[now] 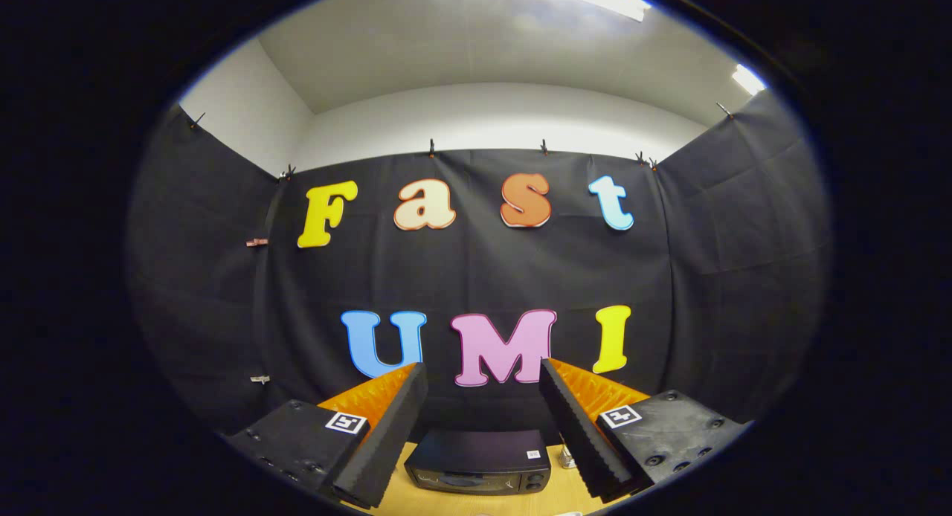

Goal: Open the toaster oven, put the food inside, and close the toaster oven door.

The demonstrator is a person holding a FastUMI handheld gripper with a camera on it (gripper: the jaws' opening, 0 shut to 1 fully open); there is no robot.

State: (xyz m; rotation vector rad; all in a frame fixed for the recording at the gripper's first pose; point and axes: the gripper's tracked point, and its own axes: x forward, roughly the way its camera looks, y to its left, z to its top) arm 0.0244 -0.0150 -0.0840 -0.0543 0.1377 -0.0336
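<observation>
With claw [483, 375] spread wide and empty, held high, lower squarely toward closed toaster oven [477, 462] on tabletop [416, 497], aiming fingers for the door's top edge.

I am seeing nothing here that I can read as words or numbers. I am looking at two square black-and-white coded markers, the left marker [346, 421] and the right marker [620, 415], each sitting on the block behind one finger of the gripper [483, 367]; they are carrying patterns, not letters. The fingers are standing spread apart, pressing on nothing. Beyond them the toaster oven [476, 460] is showing a tiny pale sticker [533, 453] near its top corner, too small for me to make out.
</observation>
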